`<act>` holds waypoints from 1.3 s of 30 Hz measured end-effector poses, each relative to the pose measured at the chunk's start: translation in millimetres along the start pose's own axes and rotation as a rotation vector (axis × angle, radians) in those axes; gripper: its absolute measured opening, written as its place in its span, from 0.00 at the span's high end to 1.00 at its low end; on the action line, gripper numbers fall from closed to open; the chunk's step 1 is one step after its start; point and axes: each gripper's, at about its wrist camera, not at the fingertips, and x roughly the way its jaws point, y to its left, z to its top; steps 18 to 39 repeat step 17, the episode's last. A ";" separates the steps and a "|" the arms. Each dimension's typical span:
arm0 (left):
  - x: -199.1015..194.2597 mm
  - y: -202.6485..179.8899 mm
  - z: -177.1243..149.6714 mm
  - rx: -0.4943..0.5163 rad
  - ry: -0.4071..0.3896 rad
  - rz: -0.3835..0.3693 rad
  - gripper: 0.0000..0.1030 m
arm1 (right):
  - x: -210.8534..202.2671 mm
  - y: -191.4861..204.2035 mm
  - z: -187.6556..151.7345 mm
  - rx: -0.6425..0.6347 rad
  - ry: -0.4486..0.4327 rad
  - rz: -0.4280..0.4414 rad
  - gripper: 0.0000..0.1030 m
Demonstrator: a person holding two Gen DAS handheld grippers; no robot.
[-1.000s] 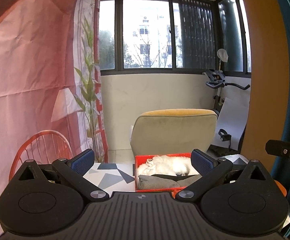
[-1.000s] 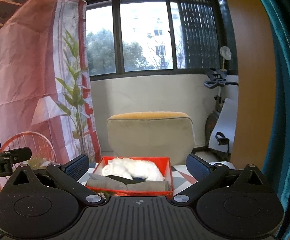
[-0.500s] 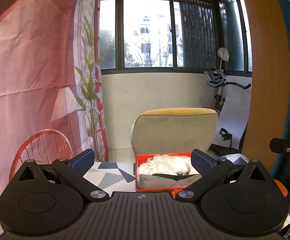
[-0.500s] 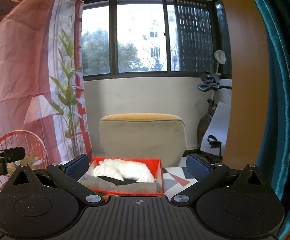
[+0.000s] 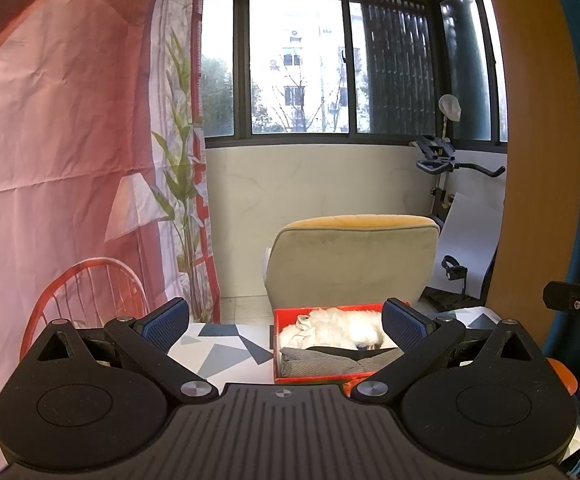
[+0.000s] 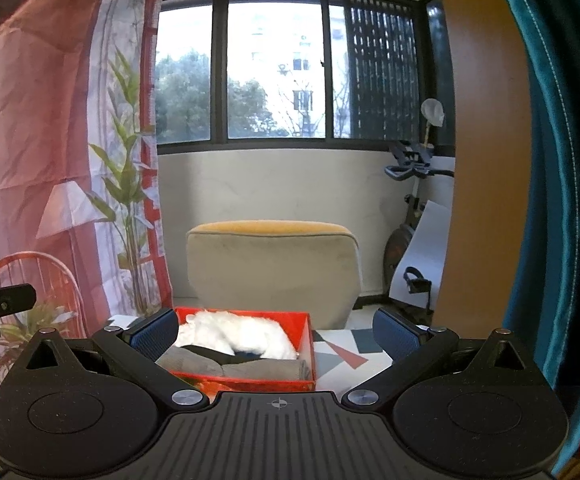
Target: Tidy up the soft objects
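a red box (image 5: 322,378) sits on the patterned counter (image 5: 225,350) in front of a beige chair (image 5: 354,264). inside it lie a fluffy white cloth (image 5: 342,326) at the back, a black item (image 6: 209,350) in the middle and a folded grey cloth (image 5: 318,364) along the near wall. the left gripper (image 5: 285,322) and the right gripper (image 6: 275,330) both hover level above the counter, jaws spread wide, holding nothing, pointed toward the box.
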 end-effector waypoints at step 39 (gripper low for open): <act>0.0 0.2 0.1 -0.002 0.007 0.000 0.00 | 4.2 -2.7 -2.8 -0.006 0.016 -0.011 0.00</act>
